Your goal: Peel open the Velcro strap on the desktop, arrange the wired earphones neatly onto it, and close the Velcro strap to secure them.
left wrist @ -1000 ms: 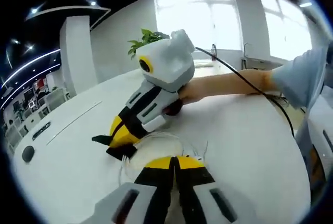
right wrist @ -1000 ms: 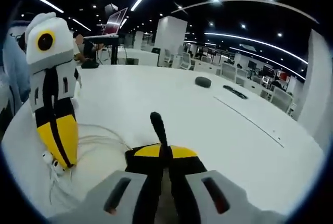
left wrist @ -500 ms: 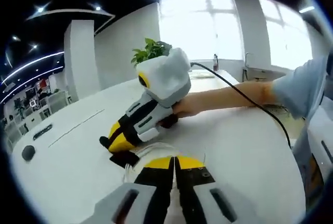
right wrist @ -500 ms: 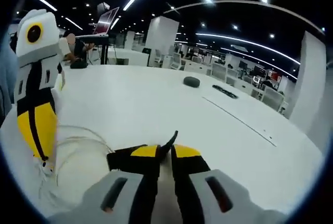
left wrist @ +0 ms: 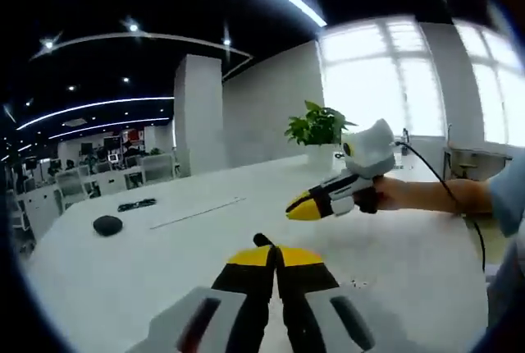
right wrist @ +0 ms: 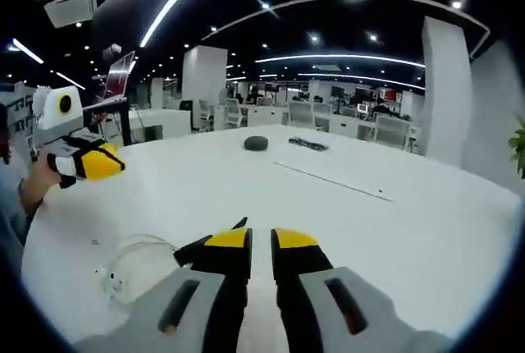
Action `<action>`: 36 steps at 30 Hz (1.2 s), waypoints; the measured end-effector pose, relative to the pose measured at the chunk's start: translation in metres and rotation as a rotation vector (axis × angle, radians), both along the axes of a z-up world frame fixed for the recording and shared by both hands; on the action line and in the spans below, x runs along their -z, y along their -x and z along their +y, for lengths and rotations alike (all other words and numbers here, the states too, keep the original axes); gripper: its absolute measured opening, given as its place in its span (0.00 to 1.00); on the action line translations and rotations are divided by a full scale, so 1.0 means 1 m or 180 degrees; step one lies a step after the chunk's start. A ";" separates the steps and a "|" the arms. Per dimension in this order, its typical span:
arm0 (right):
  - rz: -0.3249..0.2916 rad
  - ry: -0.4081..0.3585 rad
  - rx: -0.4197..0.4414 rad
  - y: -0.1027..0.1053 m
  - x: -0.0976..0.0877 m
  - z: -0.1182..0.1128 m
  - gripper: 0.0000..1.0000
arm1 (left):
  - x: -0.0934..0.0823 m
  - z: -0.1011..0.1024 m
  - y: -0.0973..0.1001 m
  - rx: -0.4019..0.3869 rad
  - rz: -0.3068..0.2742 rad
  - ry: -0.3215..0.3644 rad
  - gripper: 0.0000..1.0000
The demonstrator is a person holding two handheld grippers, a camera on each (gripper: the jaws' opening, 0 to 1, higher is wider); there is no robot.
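Note:
The white wired earphones [right wrist: 135,261] lie in a loose coil on the white table [right wrist: 369,230], just left of my right gripper [right wrist: 262,242]. Its jaws stand a little apart, with bare table showing between them. A black pointed strip [right wrist: 238,225], apparently the Velcro strap, sits against the left jaw's outer edge. My left gripper [left wrist: 276,256] is shut and raised over the table [left wrist: 164,263]; a small black tip [left wrist: 261,240] pokes up at its jaws, and I cannot tell what it is. Each gripper shows in the other's view, held up by a hand: the right gripper [left wrist: 332,197] and the left gripper [right wrist: 82,158].
A dark round puck [left wrist: 107,224] [right wrist: 256,143] and a flat black item [left wrist: 138,204] [right wrist: 302,144] lie farther out on the table. A potted plant [left wrist: 316,127] stands at the table's far side. A black cable [left wrist: 459,205] trails from the right gripper.
Both grippers have lifted off and drawn apart. The left gripper has left the earphones, which stay on the table. The right gripper's jaws have parted, and the strap no longer stands between them.

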State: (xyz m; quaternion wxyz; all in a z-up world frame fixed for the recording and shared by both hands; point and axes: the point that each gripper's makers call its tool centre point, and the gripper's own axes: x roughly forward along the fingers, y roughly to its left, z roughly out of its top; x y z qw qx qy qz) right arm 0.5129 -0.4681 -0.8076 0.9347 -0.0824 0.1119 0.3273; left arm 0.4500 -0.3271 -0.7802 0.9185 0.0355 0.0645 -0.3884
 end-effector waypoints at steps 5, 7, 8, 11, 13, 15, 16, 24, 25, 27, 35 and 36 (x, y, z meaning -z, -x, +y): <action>-0.0056 -0.0293 0.0119 0.010 -0.023 -0.013 0.11 | -0.022 0.026 -0.011 -0.0356 -0.0202 0.0177 0.05; -0.0097 -0.0382 0.0156 0.014 -0.031 -0.016 0.11 | -0.024 0.033 -0.012 -0.0454 -0.0256 0.0189 0.05; -0.0104 -0.0413 0.0169 0.015 -0.033 -0.018 0.11 | -0.026 0.038 -0.014 -0.0529 -0.0270 0.0219 0.05; -0.0116 -0.0518 0.0231 0.017 -0.040 -0.024 0.11 | -0.032 0.058 -0.028 -0.0810 -0.0393 0.0215 0.05; -0.0116 -0.0545 0.0278 0.018 -0.043 -0.027 0.11 | -0.035 0.071 -0.038 -0.1015 -0.0429 0.0253 0.05; -0.0127 -0.0605 0.0314 0.021 -0.045 -0.031 0.11 | -0.039 0.080 -0.046 -0.1153 -0.0473 0.0293 0.06; -0.0106 -0.0672 0.0340 0.022 -0.046 -0.034 0.11 | -0.043 0.086 -0.049 -0.1238 -0.0542 0.0296 0.06; -0.0264 -0.0834 0.0794 0.020 -0.055 -0.078 0.11 | -0.062 0.106 -0.058 -0.1518 -0.0915 0.0234 0.08; -0.0268 -0.0855 0.0836 0.020 -0.056 -0.083 0.11 | -0.061 0.109 -0.059 -0.1562 -0.0959 0.0226 0.08; -0.0298 -0.0884 0.0951 0.018 -0.057 -0.094 0.12 | -0.056 0.111 -0.060 -0.1614 -0.1006 0.0193 0.10; -0.0445 -0.0804 0.1447 0.012 -0.055 -0.131 0.23 | -0.029 0.109 -0.063 -0.1633 -0.0830 0.0196 0.19; -0.0444 -0.0825 0.1471 0.011 -0.055 -0.132 0.25 | -0.026 0.109 -0.063 -0.1637 -0.0809 0.0146 0.21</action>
